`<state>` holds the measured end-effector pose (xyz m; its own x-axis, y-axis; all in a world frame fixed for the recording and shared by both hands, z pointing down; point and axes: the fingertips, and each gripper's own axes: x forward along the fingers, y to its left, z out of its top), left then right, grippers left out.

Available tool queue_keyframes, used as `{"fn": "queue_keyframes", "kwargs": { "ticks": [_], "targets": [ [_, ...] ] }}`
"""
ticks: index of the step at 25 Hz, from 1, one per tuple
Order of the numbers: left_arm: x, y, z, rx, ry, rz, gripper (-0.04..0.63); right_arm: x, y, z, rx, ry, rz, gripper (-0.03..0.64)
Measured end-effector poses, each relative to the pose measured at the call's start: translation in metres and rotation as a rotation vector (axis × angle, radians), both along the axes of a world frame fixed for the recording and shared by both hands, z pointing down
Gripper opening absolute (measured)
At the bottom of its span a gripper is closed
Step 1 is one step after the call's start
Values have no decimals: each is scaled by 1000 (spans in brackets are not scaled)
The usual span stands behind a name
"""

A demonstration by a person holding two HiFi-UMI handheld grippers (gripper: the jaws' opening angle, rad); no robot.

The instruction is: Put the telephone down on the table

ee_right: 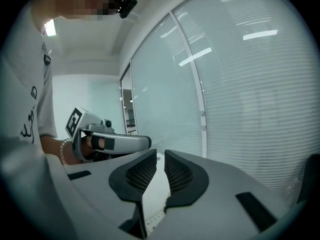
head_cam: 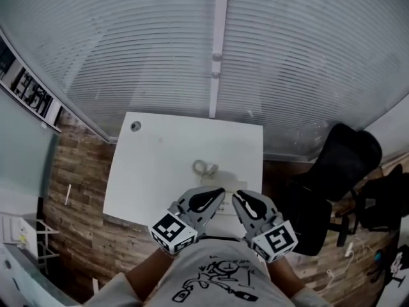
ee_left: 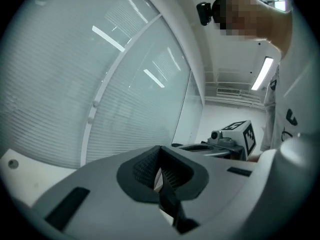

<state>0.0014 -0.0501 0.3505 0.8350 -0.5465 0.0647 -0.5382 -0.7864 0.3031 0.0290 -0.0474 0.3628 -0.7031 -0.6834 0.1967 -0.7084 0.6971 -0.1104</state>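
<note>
On the white desk [head_cam: 160, 165], near its middle, the telephone [head_cam: 205, 167] shows only as a small, pale, looped shape lying flat. It is too small to tell handset from cord. It sits ahead of both claws, and neither holds it. The left claw [head_cam: 216, 196] is held close to the person's printed shirt [head_cam: 217, 274], above the desk's near edge, and angles inward toward the right claw [head_cam: 239, 200]. The two tips are near each other but apart. Seen from its own view, the left claw [ee_left: 160, 171] is fully closed: its ribbed black pads [ee_left: 145, 169] meet at the tip with nothing between them, and only a sliver of pale desk shows behind. The right claw [ee_right: 159, 171] is almost closed, with a thin slit left between its pads [ee_right: 142, 174]. Through that slit only the bare desk shows, and the pads grip nothing. Each claw appears in the other's view, off to the side and level with it. Behind the desk runs a wall of closed blinds [head_cam: 287, 56]. A black chair [head_cam: 339, 171] stands to the right on the wood floor [head_cam: 77, 184].
</note>
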Motion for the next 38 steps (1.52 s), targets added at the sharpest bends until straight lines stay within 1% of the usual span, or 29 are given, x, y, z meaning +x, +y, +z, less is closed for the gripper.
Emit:
{"fn": "queue_keyframes", "kwargs": {
  "ticks": [2, 4, 6, 9, 11, 16, 20, 23, 38],
  "targets": [
    [-1, 4, -19, 46, 6, -3, 2, -5, 7, -23, 37, -15, -8, 64],
    [-1, 9, -35, 75, 12, -4, 2, -9, 15, -40, 57, -16, -16, 61],
    [0, 16, -53, 108, 34, 0, 2, -11, 21, -54, 71, -22, -19, 60],
    [3, 25, -81, 172, 76, -2, 2, -12, 27, -77, 116, -75, -16, 55],
    [5, 27, -89, 192, 86, -15, 2, -12, 27, -85, 148, -103, -9, 51],
    [8, 27, -85, 187, 66, -25, 2, -7, 25, -88, 168, -84, 14, 41],
    [5, 22, -80, 161, 81, -50, 2, -3, 22, -82, 138, -66, 28, 40],
    [4, 20, -76, 139, 81, -57, 2, -3, 20, -81, 137, -67, 31, 40],
    [3, 12, -76, 150, 73, -59, 2, -4, 12, -86, 152, -64, 28, 40]
  ]
}}
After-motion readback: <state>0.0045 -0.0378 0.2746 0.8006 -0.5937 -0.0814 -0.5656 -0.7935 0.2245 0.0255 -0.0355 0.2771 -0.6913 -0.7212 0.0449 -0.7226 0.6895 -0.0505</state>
